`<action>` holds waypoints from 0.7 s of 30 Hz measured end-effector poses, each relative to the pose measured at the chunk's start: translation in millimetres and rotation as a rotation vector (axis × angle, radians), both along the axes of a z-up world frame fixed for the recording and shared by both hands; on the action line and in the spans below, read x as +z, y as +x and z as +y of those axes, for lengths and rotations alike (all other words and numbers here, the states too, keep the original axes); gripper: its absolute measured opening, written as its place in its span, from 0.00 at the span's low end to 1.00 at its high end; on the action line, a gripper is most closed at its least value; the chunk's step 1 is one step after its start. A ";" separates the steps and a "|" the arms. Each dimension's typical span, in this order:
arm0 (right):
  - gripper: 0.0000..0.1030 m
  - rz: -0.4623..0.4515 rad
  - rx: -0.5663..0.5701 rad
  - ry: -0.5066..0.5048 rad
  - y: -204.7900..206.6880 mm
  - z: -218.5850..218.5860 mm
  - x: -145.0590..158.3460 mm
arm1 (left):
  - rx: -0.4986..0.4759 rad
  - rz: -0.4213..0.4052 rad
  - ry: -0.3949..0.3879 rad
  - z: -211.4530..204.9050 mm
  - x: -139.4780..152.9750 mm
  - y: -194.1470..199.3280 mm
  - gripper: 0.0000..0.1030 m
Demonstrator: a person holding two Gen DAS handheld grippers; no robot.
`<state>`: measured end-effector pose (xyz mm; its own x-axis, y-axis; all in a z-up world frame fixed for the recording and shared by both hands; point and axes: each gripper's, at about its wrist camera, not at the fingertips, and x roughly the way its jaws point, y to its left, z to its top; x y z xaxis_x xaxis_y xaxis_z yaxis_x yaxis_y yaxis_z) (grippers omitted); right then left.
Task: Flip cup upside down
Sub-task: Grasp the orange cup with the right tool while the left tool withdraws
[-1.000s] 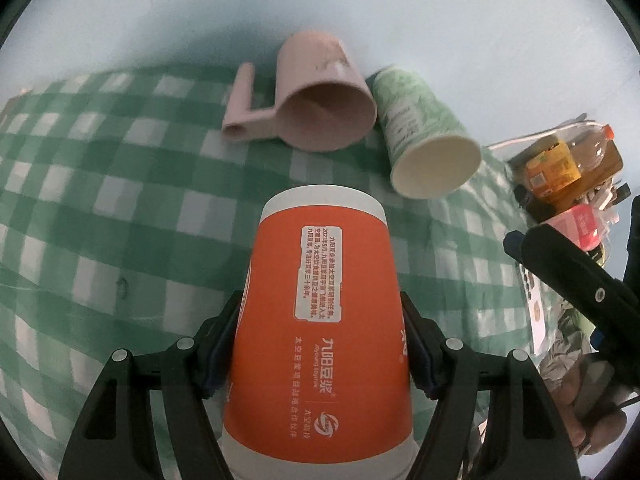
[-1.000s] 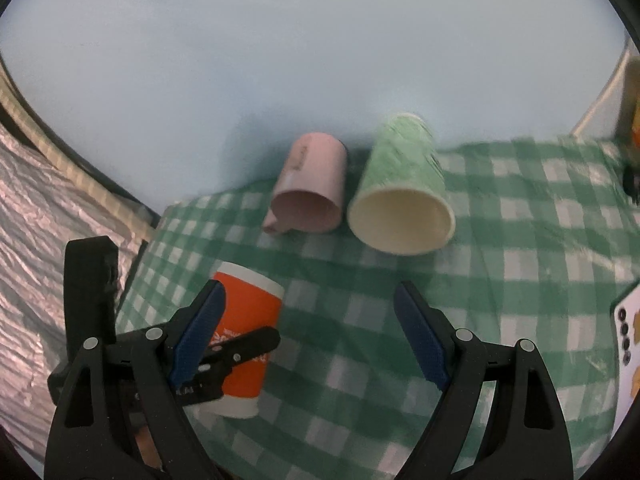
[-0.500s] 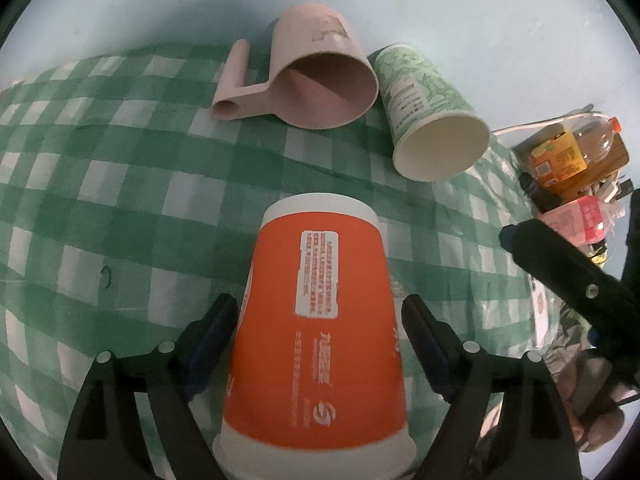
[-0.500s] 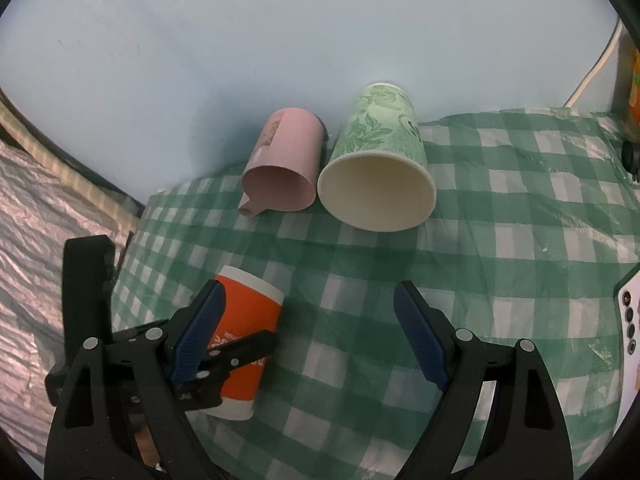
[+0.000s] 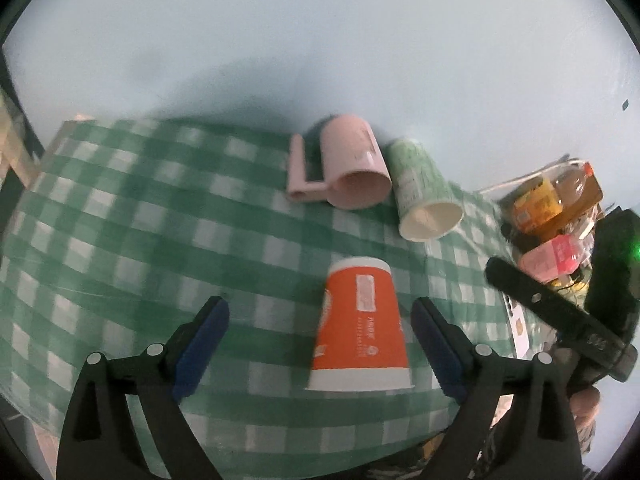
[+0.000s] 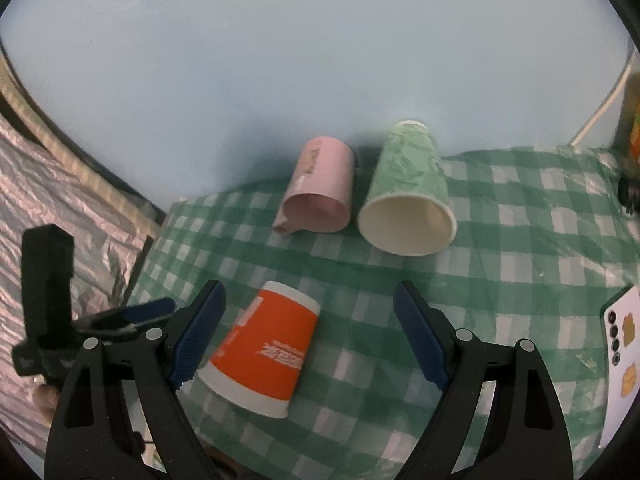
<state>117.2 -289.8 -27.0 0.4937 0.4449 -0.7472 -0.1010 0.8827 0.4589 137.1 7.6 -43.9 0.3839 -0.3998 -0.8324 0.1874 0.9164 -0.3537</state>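
Left gripper (image 5: 318, 348) is wide open, nothing in it. A second ago its blue pads were clamped on the orange cup (image 5: 361, 328); half a second ago they had just parted from the cup walls; now it has pulled back and up, and the cup sits clear of both pads, nearer the right one than the left.

Orange cup stands upside down on the green checked tablecloth (image 5: 132, 232), wide white rim down, narrow base up, near the front edge. Right wrist view shows the same: orange cup (image 6: 266, 350) inverted on the cloth.

Left gripper points forward and slightly down across the table. From the right side, it (image 6: 132, 318) shows at the far left, off the cup; it was on the cup a second ago.

Right gripper (image 6: 308, 336) also wide open and empty, hovering above the cloth, aimed at the back of the table. Its spread hasn't changed over the last second.

Further back: pink mug (image 5: 346, 172) on its side, handle to the left, mouth towards the front. Green paper cup (image 5: 424, 192) on its side just beside it, mouth also forward. Both unmoved.

Far right: drink bottles (image 5: 560, 196) by the table edge, blurred.
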 end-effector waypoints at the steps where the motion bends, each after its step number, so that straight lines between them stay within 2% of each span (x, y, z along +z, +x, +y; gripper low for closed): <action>1: 0.83 0.010 0.011 -0.003 1.6 5.0 -1.3 | 0.013 -0.009 0.003 5.7 1.1 -0.3 0.91; 3: 0.83 0.024 0.031 -0.025 4.0 15.4 -5.3 | 0.031 -0.020 0.015 15.7 -1.0 0.3 0.91; 7: 0.83 0.062 0.056 -0.090 10.1 32.0 -20.3 | 0.059 0.021 0.038 31.4 -20.1 4.0 0.91; 13: 0.83 0.187 0.126 -0.068 25.5 48.1 -55.5 | 0.062 0.061 0.075 37.8 -47.8 7.9 0.91; 17: 0.83 0.262 0.070 -0.014 31.7 41.9 -72.1 | 0.065 0.055 0.071 37.6 -53.3 9.0 0.91; 21: 0.83 0.280 0.073 -0.005 32.9 45.3 -73.5 | 0.069 0.032 0.102 36.5 -56.2 10.9 0.91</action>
<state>150.1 -244.5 -100.5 0.2351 0.4675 -0.8522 -0.0344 0.8802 0.4734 148.0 44.1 -100.0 0.3797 -0.2861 -0.8798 0.1129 0.9582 -0.2629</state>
